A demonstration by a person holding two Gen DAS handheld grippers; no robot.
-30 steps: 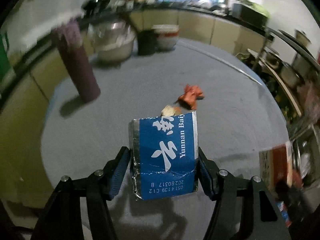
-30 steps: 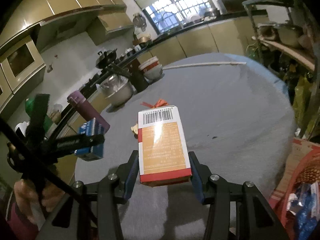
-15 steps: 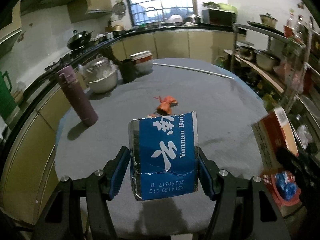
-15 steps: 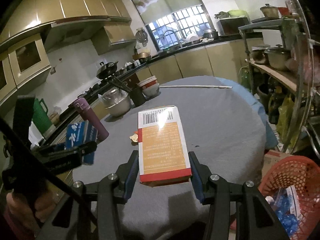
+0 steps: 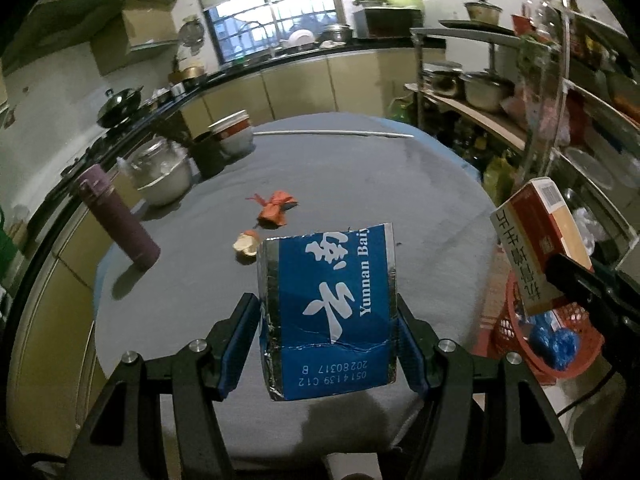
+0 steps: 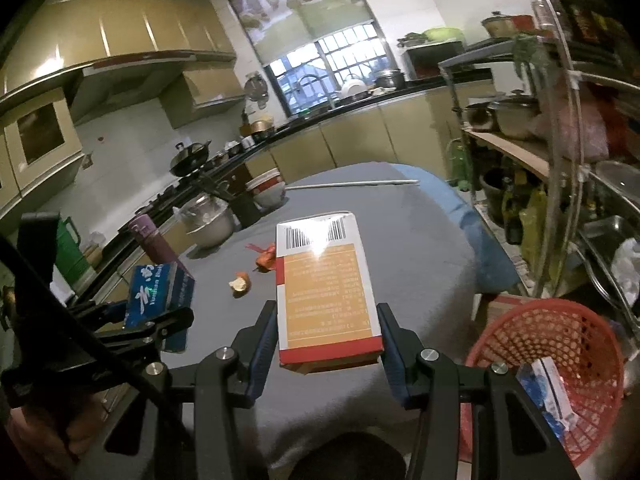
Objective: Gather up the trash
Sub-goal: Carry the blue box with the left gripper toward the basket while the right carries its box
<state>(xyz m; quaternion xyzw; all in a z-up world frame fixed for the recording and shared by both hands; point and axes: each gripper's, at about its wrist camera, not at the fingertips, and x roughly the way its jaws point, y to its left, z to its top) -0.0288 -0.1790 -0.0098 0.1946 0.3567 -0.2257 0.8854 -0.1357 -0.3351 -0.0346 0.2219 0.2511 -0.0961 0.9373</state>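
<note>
Two boxes are in hand: my left gripper (image 5: pixel 328 316) is clamped on the blue foil carton (image 5: pixel 330 304), my right gripper (image 6: pixel 328 336) on the orange-and-red box (image 6: pixel 326 280), both held above the grey table (image 6: pixel 400 240). I judge this the carry step. Next I swing each over the red basket (image 6: pixel 560 344) beside the table and let go; an orange wrapper (image 5: pixel 276 210) and a small scrap (image 5: pixel 246 244) remain on the tabletop.
</note>
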